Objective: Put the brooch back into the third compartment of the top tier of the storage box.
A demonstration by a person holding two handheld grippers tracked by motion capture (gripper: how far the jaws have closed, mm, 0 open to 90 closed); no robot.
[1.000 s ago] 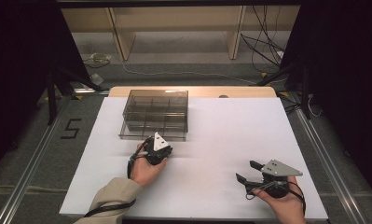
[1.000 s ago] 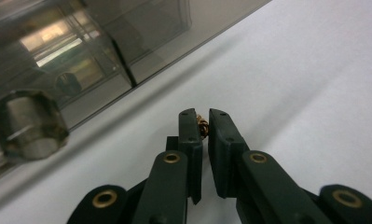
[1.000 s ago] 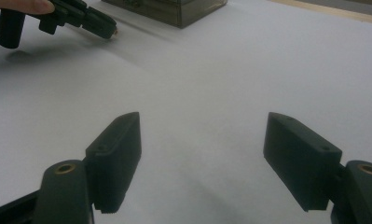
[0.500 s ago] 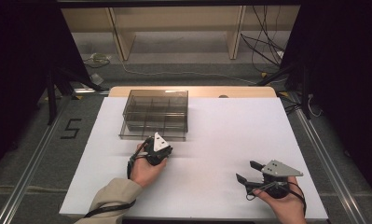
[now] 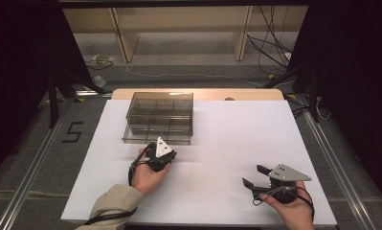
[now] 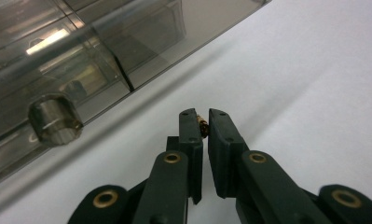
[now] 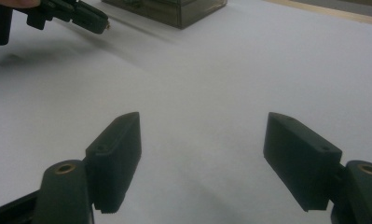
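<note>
A small brownish object [image 6: 203, 127] is pinched between the two black jaws of the left gripper [image 6: 203, 122], close to their tips; the jaws are drawn almost together, with only the sliver of the object between them. What the object is cannot be told — it is too small and mostly hidden by the jaws. From the right gripper view the same speck is seen at the tip of the left gripper [image 7: 105, 23], held just above the white table sheet [image 7: 249, 65].

Just ahead of the closed jaws and to their left, a smoky transparent compartment box [image 6: 81, 51] is seen, its near wall close to the jaw tips but apart from them; a clear round knob [image 6: 54, 119] stands out from that wall. In the high view the left gripper [image 5: 165, 154] is held just in front of the box [image 5: 161, 117].

The right gripper [image 7: 204, 144] is held wide open — nothing is gripped between its jaws, and bare white sheet is seen in the gap. In the high view it [image 5: 255, 177] is well apart from the box and the left gripper, which lie far ahead of its jaws and to their left.
</note>
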